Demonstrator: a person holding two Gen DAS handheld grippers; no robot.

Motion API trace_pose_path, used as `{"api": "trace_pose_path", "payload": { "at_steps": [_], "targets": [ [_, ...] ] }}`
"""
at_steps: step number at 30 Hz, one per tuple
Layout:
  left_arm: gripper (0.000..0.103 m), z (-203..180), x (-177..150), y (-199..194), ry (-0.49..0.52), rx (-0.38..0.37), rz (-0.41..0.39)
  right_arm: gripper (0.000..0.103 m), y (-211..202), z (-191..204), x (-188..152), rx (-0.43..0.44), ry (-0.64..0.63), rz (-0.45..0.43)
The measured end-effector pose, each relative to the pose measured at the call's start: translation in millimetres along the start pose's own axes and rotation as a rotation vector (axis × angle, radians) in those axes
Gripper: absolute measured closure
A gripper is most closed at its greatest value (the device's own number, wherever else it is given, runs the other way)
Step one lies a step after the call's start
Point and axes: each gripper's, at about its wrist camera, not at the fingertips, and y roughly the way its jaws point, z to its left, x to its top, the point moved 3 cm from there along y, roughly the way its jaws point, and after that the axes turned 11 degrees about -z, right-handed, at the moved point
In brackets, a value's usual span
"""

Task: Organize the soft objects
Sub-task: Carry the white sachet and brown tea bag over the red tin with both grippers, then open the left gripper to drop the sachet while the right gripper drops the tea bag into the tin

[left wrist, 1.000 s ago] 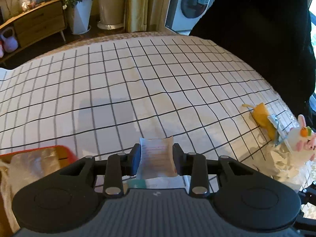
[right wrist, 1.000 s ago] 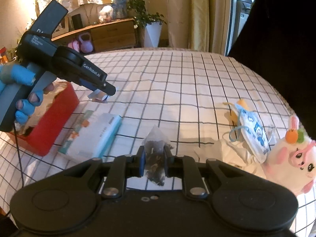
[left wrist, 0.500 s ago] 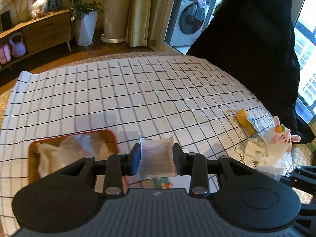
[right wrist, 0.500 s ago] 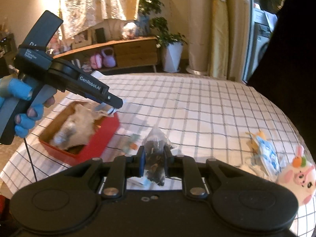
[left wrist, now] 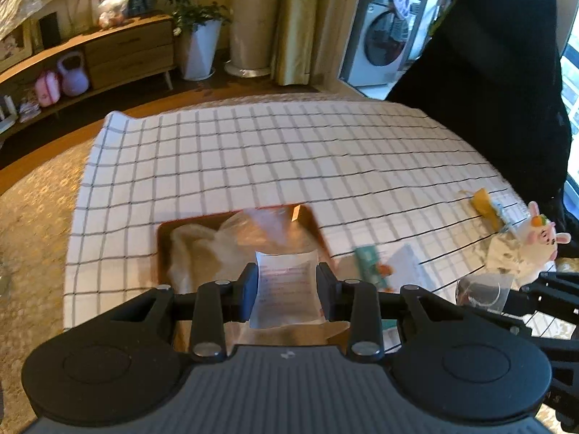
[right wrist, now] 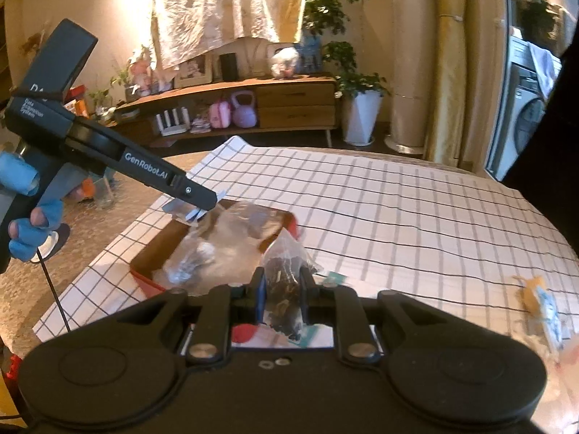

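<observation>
- Both tongs are loaded. The left gripper [left wrist: 287, 282] is clenched on a white sachet [left wrist: 286, 287] with red print, bottom centre of the left wrist view. The right gripper [right wrist: 282, 289] is clamped on a small clear bag of dark bits [right wrist: 284, 275], bottom centre of its own view.
- The red box [right wrist: 144, 278] sits mid-frame on the checked cloth [left wrist: 289, 152], already holding crinkly plastic bags and something pale and fabric-like on its left side. In the left view the sachet hangs right above the near end of the box, so I'd say this is the drop-off step.
- The right view shows the left gripper [right wrist: 195, 209] from the side, its tip over the far left rim of the box with the sachet [right wrist: 188, 211] sticking out underneath.
- How I'd do it well: get low over the pile before letting go, since these packets are light and will flutter or slide off the puffy plastic if dropped from high up.
- Take turns. Both tools are crowding one small box, so let one release and back out first.
- Aim for a gap, not the top of the heap.
- Left to sort, far right edge of the frames: a bunny plush [left wrist: 541, 233], a yellow-and-blue packet [left wrist: 492, 208] beside it, and a tissue pack [left wrist: 369, 262] just right of the box.
</observation>
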Motion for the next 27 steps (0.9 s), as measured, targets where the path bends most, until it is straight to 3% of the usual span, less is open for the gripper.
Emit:
{"api": "trace_pose_path", "payload": {
  "at_steps": [13, 27],
  "targets": [
    [0.069, 53, -15, 25, -0.013, 0.070, 0.034, 0.086, 58, 45, -11, 0.035, -0.055, 0.096],
    [0.069, 58, -10, 83, 0.042, 0.121, 0.053, 0.086, 117, 60, -32, 0.009, -0.100, 0.200]
  ]
}}
